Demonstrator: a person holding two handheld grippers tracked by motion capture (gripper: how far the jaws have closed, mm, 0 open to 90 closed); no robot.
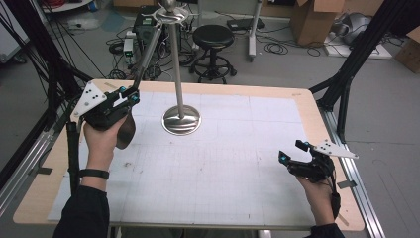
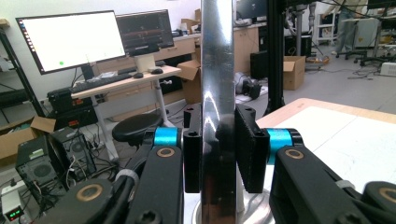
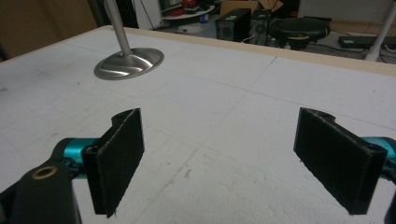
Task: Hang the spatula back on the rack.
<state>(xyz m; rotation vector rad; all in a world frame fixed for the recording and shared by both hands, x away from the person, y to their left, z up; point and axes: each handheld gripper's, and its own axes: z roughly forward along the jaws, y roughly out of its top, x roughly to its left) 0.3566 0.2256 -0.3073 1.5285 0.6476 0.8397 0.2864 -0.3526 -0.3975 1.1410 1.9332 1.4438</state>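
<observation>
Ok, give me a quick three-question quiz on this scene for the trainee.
1. True or false: the right hand-held gripper is open and empty.
2. What does the left hand-held gripper clamp? A) a cardboard box B) a shiny metal handle C) a stool
3. Fill in: the metal stand on the table has a ___ base.
Key: 1 true; 2 B; 3 round.

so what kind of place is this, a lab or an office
Most likely a robotics or research lab: monitors on a desk, computer towers with loose cables on the floor, cardboard boxes, and a work table framed by black struts.
</observation>
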